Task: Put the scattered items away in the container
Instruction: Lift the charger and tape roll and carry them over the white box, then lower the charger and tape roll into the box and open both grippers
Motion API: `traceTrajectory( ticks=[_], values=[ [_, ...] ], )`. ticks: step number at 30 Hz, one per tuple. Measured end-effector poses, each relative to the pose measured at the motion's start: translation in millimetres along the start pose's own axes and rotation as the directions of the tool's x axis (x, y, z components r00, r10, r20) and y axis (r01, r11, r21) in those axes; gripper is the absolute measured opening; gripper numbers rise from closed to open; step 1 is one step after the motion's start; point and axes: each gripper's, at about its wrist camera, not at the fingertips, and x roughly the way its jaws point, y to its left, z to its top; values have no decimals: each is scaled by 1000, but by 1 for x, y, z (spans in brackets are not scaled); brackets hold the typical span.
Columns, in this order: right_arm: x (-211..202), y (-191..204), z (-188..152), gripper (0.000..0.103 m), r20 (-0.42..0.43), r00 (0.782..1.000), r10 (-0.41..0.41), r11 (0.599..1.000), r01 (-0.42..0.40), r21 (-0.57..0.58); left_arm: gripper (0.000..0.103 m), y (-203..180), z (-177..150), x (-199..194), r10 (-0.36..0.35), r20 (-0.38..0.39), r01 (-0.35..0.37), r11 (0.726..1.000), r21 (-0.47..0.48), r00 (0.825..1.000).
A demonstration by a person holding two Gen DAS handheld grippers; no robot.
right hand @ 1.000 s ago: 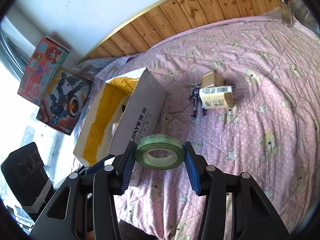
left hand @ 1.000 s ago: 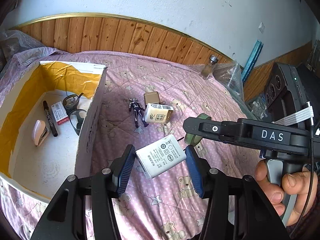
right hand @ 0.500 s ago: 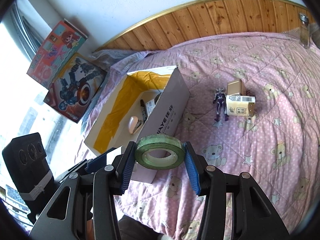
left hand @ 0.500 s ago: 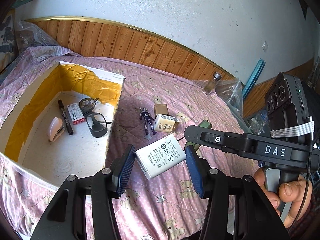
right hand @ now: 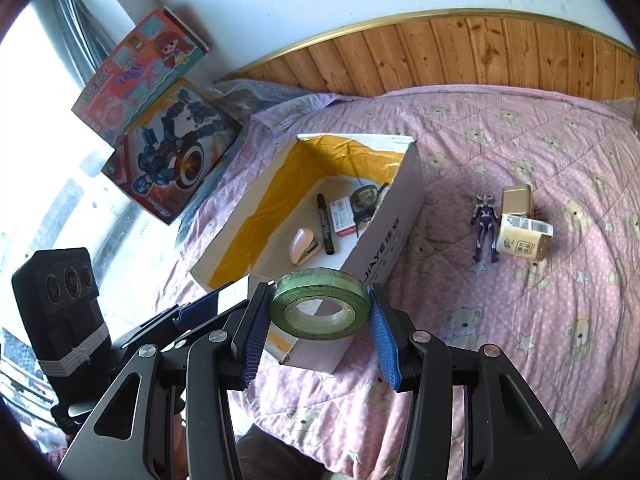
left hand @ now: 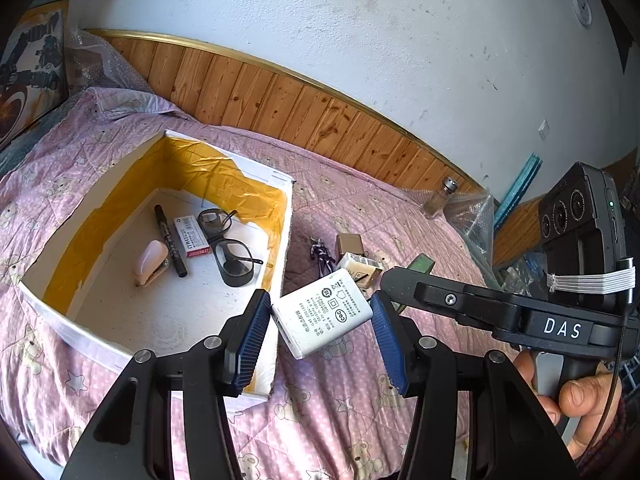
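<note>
My left gripper [left hand: 320, 316] is shut on a white charger block [left hand: 322, 312], held in the air just right of the near corner of the white cardboard box [left hand: 280, 232]. My right gripper [right hand: 318, 308] is shut on a green tape roll [right hand: 320, 304], raised over the box's near end [right hand: 384, 256]. Inside the box lie a black marker [left hand: 170, 234], a small red-and-white pack [left hand: 192, 236], black glasses [left hand: 228, 240] and a pink stapler [left hand: 150, 260]. On the pink quilt lie a purple toy figure [right hand: 485, 226], a small carton [right hand: 524, 242] and a tan box [right hand: 516, 199].
The right gripper's body [left hand: 520, 316] and a hand [left hand: 576, 400] sit at the right of the left wrist view. A glass bottle [left hand: 440, 196] stands by the wooden wall panel. Two toy boxes [right hand: 160, 120] lean at the bed's far left corner.
Both grippers have risen and swung toward the box with their loads still held. The box interior has come more fully into both views.
</note>
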Motion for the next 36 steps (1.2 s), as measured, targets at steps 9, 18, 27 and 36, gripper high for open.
traceTrajectory(
  ticks=[9,18,27,36],
  values=[
    [22,20,7,50,-36,999,10,999,-12,-42,53,33,7,-10,26,25,-25,998,-62,999],
    [44,33,13,50,-76,997,14,997,-20,-76,53,61,15,-10,108,12,-106,990,-92,994],
    [72,43,15,50,-130,991,9,992,-26,-126,53,83,21,-2,198,-25,-200,975,-94,980],
    [98,64,15,50,-178,984,-16,971,-27,-236,53,100,30,5,260,-51,-263,961,-79,964]
  ],
)
